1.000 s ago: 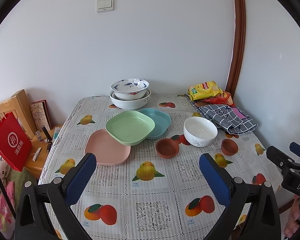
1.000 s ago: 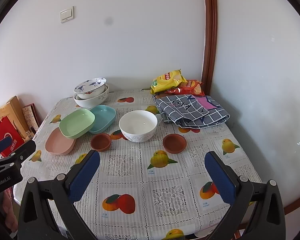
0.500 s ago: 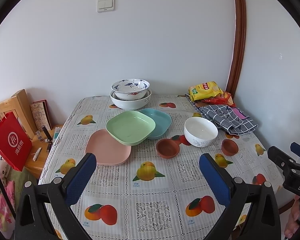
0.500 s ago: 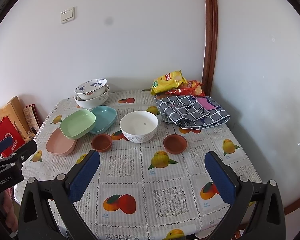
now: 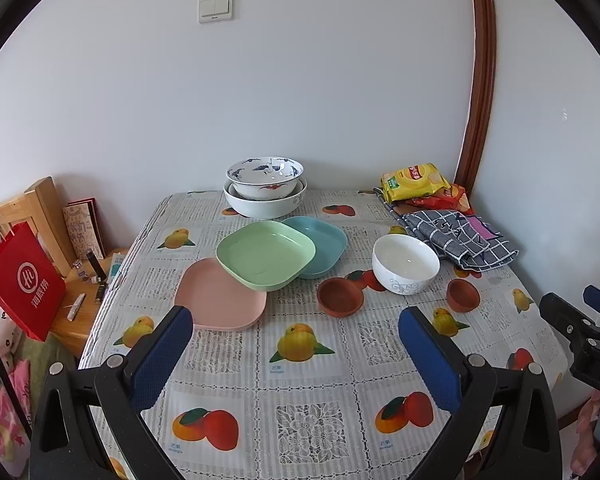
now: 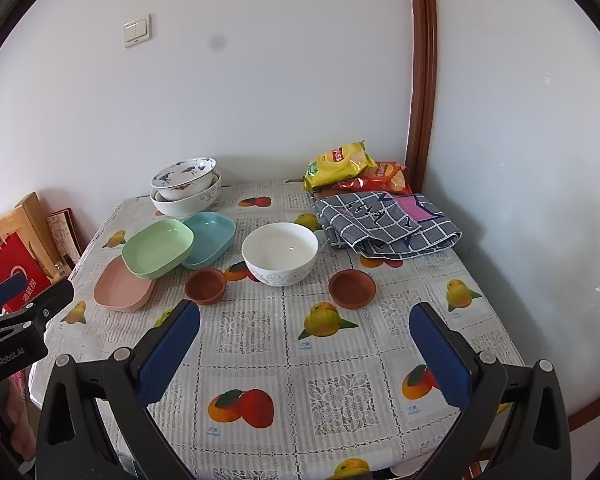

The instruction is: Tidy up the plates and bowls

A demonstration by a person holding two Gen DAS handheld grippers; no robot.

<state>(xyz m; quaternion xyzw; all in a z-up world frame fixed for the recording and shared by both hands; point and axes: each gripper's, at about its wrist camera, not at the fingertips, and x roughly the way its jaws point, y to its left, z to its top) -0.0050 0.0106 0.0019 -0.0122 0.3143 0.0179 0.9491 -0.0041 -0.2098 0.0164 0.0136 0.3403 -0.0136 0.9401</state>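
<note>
On the fruit-print tablecloth, a green plate [image 5: 265,254] leans over a pink plate [image 5: 219,295] and a blue plate [image 5: 320,245]. A white bowl [image 5: 405,263] stands to their right, with two small brown dishes [image 5: 340,297] [image 5: 463,295] near it. A blue-patterned bowl [image 5: 265,176] sits inside a larger white bowl [image 5: 265,204] at the back. My left gripper [image 5: 296,338] is open and empty above the front of the table. My right gripper [image 6: 305,340] is open and empty too, in front of the white bowl [image 6: 280,254] and the brown dishes [image 6: 205,286] [image 6: 352,289].
A checked cloth [image 5: 460,242] and snack bags [image 5: 414,182] lie at the back right by the wall. A red bag [image 5: 22,280] and a wooden chair [image 5: 40,216] stand off the table's left edge. The table [image 6: 260,360] meets walls at back and right.
Both grippers have drifted slightly towards the table; the dishes have not moved.
</note>
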